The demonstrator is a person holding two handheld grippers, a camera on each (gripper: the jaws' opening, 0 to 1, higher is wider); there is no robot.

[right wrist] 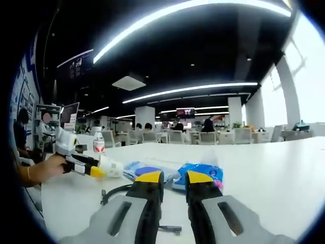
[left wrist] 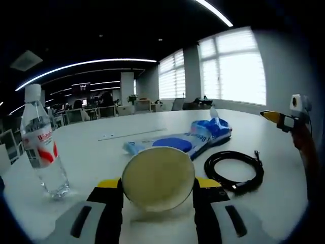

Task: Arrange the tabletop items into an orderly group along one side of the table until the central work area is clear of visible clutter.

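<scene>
Left gripper view: left tongs (left wrist: 158,190) clenched on a round cream lid (left wrist: 158,178) low over the counter (left wrist: 101,152), water bottle (left wrist: 43,147) close left, coiled black cable (left wrist: 234,170) right; right tongs (right wrist: 173,184) nearly closed, empty.

The left hand-held gripper (left wrist: 158,195) clamps a round pale lid or dish (left wrist: 158,179), hard to tell which; water bottle (left wrist: 41,145) left of it; black cable (left wrist: 234,169) right; blue packet (left wrist: 189,138) beyond, on the desk (left wrist: 101,152).

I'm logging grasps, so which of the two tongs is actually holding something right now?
The left tongs, clamped on the pale round lid. The right tongs have nothing between their nearly closed tips.
</scene>
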